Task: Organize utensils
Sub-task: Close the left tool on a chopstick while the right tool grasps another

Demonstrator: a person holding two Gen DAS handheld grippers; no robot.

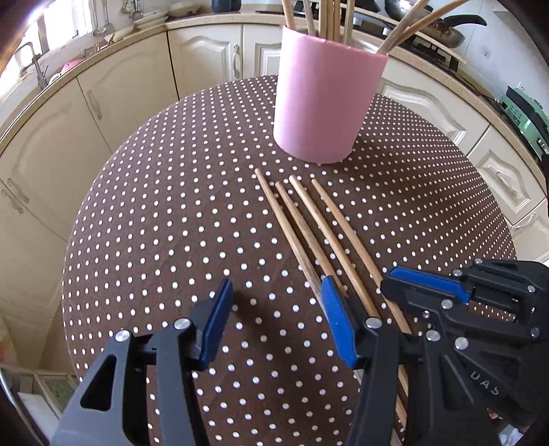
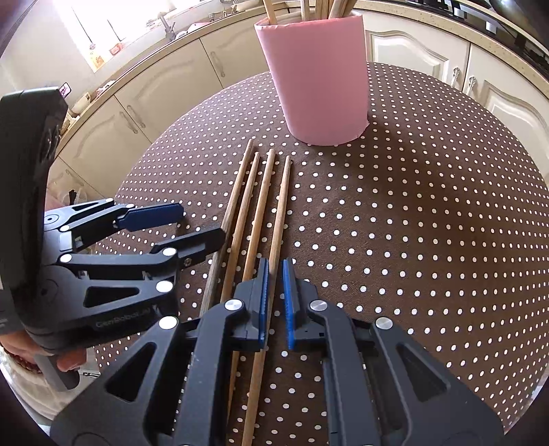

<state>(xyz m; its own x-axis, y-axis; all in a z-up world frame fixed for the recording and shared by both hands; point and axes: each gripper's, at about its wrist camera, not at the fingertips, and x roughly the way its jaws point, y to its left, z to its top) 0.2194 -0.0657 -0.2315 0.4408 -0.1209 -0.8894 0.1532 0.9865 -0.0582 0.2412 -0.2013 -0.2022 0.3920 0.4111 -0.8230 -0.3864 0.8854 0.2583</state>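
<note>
Several wooden chopsticks (image 1: 308,223) lie side by side on the round brown polka-dot table (image 1: 171,206), pointing at a pink cup (image 1: 326,99) that holds more chopsticks. My left gripper (image 1: 274,291) is open, low over the table just left of the loose chopsticks; its right finger (image 1: 338,322) overlaps them. In the right wrist view the chopsticks (image 2: 260,192) run toward the pink cup (image 2: 319,75). My right gripper (image 2: 274,271) is narrowly open, its jaws on either side of the rightmost chopstick (image 2: 281,206). The left gripper (image 2: 192,226) shows open at the left.
Cream kitchen cabinets (image 1: 113,99) and a countertop curve behind the table. A sink tap (image 1: 34,65) and dishes stand at the back left, a pan (image 1: 446,27) at the back right. The table edge (image 2: 514,308) drops off on the right.
</note>
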